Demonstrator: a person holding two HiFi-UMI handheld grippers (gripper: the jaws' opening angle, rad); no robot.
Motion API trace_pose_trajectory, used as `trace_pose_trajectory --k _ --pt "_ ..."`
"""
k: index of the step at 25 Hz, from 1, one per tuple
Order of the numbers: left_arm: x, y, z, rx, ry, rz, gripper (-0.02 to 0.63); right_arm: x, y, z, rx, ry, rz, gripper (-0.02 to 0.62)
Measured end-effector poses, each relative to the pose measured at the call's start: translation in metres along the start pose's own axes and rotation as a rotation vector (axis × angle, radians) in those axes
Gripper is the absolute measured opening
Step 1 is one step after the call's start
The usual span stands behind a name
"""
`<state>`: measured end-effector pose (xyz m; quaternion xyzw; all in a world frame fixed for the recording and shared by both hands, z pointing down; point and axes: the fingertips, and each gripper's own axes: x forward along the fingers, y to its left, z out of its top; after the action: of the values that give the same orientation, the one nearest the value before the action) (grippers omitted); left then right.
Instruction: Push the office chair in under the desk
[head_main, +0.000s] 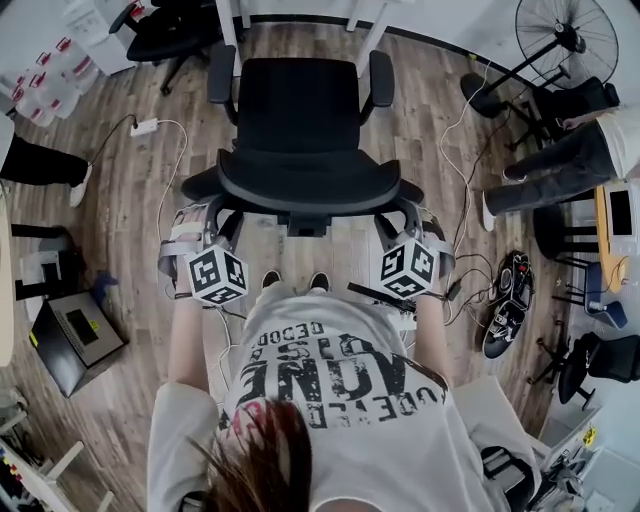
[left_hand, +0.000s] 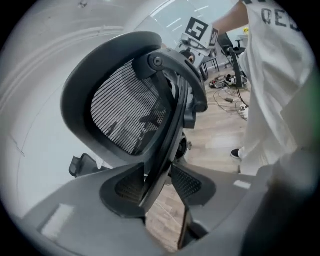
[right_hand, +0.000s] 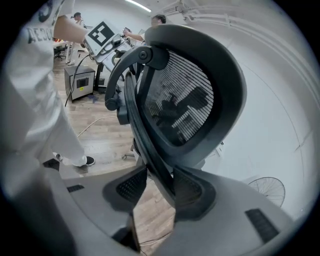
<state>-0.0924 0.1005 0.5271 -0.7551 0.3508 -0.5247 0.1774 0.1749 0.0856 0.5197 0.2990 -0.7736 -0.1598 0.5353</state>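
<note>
A black office chair (head_main: 298, 110) stands on the wood floor right in front of me, its mesh backrest (head_main: 305, 185) toward me and its seat facing two white desk legs (head_main: 232, 25) at the top edge. My left gripper (head_main: 212, 215) is at the backrest's left side. In the left gripper view the backrest frame bar (left_hand: 165, 150) runs between the jaws of this gripper (left_hand: 157, 192), with floor showing beside it. My right gripper (head_main: 400, 212) is at the right side. There the frame bar (right_hand: 150, 155) also passes between the jaws of that gripper (right_hand: 160, 192), with a gap to one pad.
A second black chair (head_main: 165, 30) stands at the top left. A floor fan (head_main: 565, 30) and a seated person's legs (head_main: 560, 165) are at the right. Cables (head_main: 165, 150) trail over the floor. A black box (head_main: 75, 335) sits at the left, shoes (head_main: 505, 320) at the right.
</note>
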Motion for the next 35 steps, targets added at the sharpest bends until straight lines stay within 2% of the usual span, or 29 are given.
trace_pose_trajectory --k 2,6,12,35 --pt "0.002 0.004 -0.009 0.017 0.000 -0.009 0.181 0.000 -0.002 -0.002 0.015 0.017 -0.004 0.160" --pt "0.008 0.005 -0.013 0.050 -0.065 -0.084 0.181 0.001 0.000 0.002 0.043 0.052 -0.021 0.160" --pt "0.011 0.010 -0.023 0.043 -0.169 -0.131 0.186 0.005 0.002 0.011 0.059 0.047 -0.023 0.160" --pt "0.044 0.068 -0.055 0.062 -0.188 -0.162 0.187 0.044 -0.019 0.053 0.119 0.056 -0.073 0.160"
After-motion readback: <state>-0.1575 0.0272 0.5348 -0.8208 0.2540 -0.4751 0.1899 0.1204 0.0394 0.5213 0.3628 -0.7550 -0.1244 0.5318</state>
